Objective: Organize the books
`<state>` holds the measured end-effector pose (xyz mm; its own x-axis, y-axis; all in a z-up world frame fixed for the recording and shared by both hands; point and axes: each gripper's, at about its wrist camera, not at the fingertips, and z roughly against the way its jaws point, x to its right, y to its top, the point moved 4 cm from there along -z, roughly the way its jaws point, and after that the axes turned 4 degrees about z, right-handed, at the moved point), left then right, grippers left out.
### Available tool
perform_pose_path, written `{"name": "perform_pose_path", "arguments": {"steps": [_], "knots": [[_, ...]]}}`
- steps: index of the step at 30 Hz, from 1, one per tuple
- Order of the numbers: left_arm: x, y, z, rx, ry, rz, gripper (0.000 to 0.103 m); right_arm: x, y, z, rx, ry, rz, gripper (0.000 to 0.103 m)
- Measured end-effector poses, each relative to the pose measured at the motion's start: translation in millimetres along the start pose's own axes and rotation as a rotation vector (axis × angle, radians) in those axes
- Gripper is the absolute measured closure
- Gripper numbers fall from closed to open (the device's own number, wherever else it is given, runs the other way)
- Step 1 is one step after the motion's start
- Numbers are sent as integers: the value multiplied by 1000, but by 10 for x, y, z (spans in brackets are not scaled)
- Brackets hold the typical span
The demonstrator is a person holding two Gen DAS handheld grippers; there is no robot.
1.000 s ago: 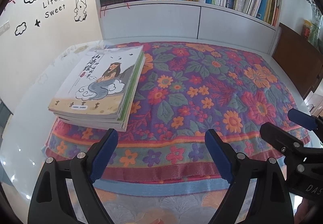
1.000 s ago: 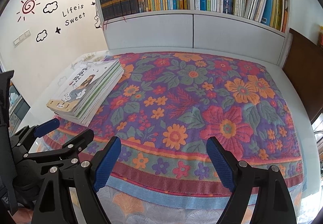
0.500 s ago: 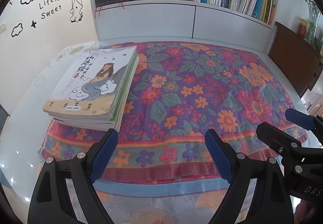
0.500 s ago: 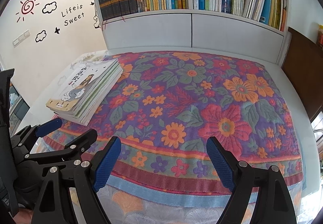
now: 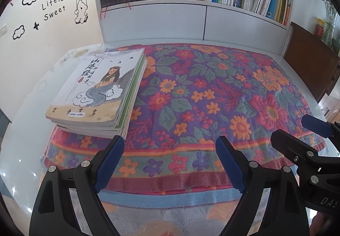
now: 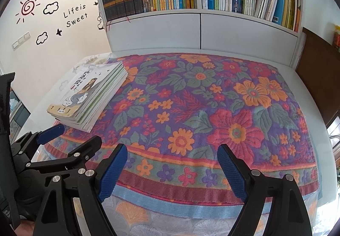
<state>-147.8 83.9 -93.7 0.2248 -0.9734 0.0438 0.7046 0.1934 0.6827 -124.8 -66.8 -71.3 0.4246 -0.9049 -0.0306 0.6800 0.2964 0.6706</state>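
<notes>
White desk point(image 5: 25, 129) under a flowered cloth point(image 5: 212, 95) carries a stack of books point(image 5: 99, 95), while the left hand-held gripper point(image 5: 170, 146) and right hand-held gripper point(image 6: 172, 155) both gape wide, empty.

Right claw point(image 6: 171, 160) spread wide over floral cloth point(image 6: 212, 108) — book stack point(image 6: 89, 95) far left.

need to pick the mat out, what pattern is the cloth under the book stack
Floral: orange and red flowers, green leaves on purple cloth, clearest in the right wrist view.
</notes>
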Motion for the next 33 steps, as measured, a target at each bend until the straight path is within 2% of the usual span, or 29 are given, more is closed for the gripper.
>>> {"name": "perform_pose_path", "arguments": {"steps": [33], "knots": [[39,-24,25,1,14,1,16,-15,-41,27,-6,-7,-5,18]]}}
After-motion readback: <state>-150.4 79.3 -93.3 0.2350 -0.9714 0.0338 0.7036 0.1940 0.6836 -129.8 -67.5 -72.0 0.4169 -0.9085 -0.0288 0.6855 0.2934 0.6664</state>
